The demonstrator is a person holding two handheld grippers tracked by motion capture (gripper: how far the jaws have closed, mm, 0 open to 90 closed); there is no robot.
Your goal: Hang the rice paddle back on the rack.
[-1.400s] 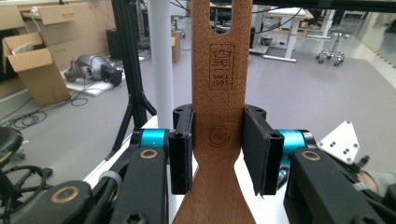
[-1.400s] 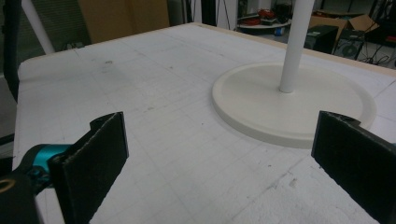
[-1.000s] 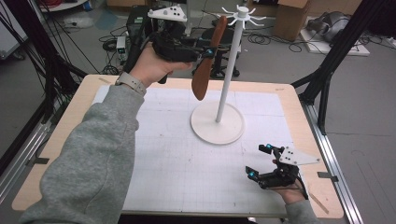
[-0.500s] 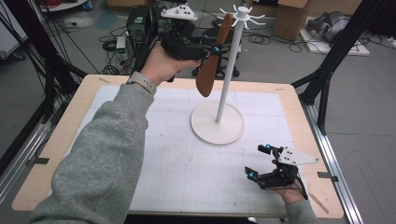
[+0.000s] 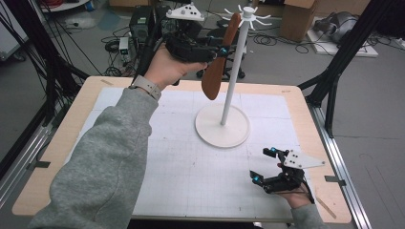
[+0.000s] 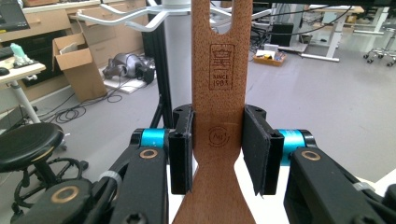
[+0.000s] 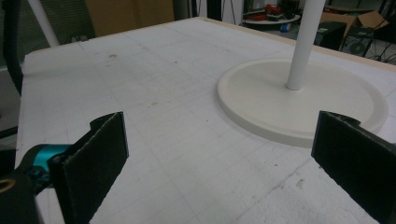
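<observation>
Currently the left hand-held gripper (image 6: pixel 217 149) is pinching the neck of a wooden spatula (image 6: pixel 218 116), one pad on each edge, just below the burnt-in stamp. Above the pads the handle runs up to its slotted hanging hole, which sits right at the hooks (image 6: pixel 140 14) crowning the white stand (image 5: pixel 232 71). In the high view the spatula (image 5: pixel 218 59) hangs tilted, blade down and toward the person, handle tip close beside the hook ring (image 5: pixel 247 13).

Change since one second ago: the left hand-held gripper (image 5: pixel 210 47) has risen and moved toward the pole; the spatula's top, earlier below the hook ring, now reaches it. Half a second ago it was part way. Judgement: the step in hand is hanging the spatula on a hook; the slot is not yet seen over one.

Well apart, the right hand-held gripper (image 5: pixel 267 167) rests low on the worktop (image 5: pixel 167 157), jaws spread, empty, facing the stand's base (image 7: pixel 299 100). No shift there between frames.
</observation>
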